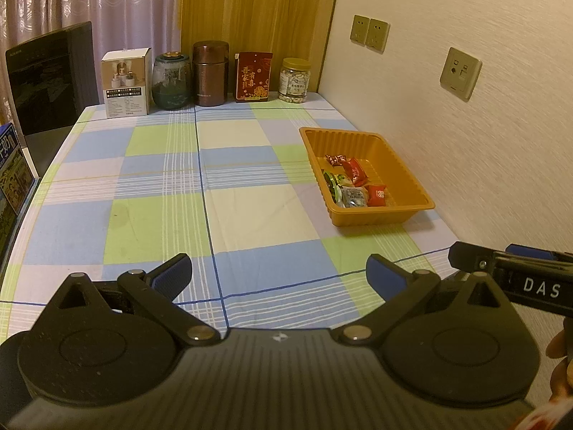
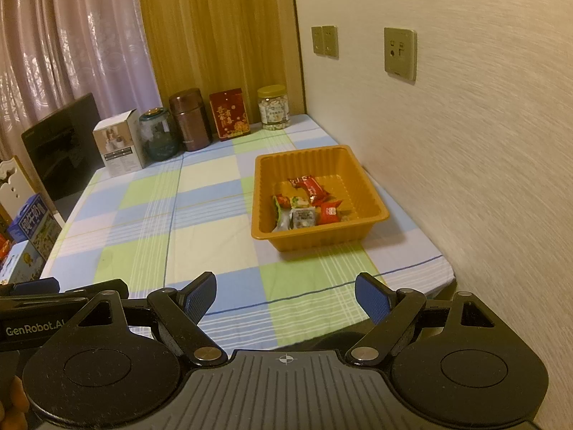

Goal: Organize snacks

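While wrapped snacks [image 2: 304, 204] lie in the orange ribbed plastic tray [image 2: 376, 215], left gripper [image 1: 278, 274] and right gripper [image 2: 285, 297] hover above the checked counter [image 2: 200, 222], fingers spread, empty.

Left gripper [image 1: 278, 274]: black linkage arms ended in blue ribbed pads [image 1: 172, 275]; silver pivot pins caught the light; two round black discs flanked a grey ribbed housing stamped with a small white crosshair mark.
Right gripper [image 2: 285, 295]: matched the build, with black arms, blue textured pads [image 2: 372, 297], silver pins, twin discs and a grey ridged body bearing a crosshair.
Markings: white letters "DAS" showed on a black bar at the right edge of the left wrist view; "GenRobot.AI" ran along a black bar at the left edge of the right wrist view.
Skin: a sliver of the person's hand [image 1: 558, 362] showed at the frame edge.
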A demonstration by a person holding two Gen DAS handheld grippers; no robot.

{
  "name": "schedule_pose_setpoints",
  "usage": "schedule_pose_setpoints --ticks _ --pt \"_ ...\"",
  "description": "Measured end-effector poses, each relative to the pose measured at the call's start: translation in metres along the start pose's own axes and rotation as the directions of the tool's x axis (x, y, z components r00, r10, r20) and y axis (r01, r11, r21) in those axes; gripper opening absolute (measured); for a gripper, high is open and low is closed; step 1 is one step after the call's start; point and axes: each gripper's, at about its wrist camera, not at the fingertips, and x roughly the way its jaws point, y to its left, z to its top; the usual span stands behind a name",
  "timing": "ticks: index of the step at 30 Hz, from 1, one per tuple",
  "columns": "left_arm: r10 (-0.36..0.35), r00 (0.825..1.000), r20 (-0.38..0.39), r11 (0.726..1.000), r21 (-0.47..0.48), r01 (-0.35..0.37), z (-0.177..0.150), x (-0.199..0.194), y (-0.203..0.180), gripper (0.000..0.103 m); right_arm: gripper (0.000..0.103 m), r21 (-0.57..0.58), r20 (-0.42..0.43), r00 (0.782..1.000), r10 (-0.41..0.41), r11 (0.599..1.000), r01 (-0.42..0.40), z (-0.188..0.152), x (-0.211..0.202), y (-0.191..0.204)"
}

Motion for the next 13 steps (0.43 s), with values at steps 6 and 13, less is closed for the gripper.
schedule_pose_setpoints --ticks 6,13 --pt "-0.003 1.0 -0.002 1.0 -0.002 0.003 -0.001 0.0006 -0.0015 0.103 0.084 0.001 -0.001 1.0 0.001 1.0 -0.001 -0.0001 0.0 0.0001" --pt "-0.01 1.0 0.023 1.0 -0.013 0.01 -0.0041 -0.0003 -0.0019 0.103 0.084 0.002 0.004 1.0 0.001 1.0 -0.001 -0.0017 0.0001 0.0003"
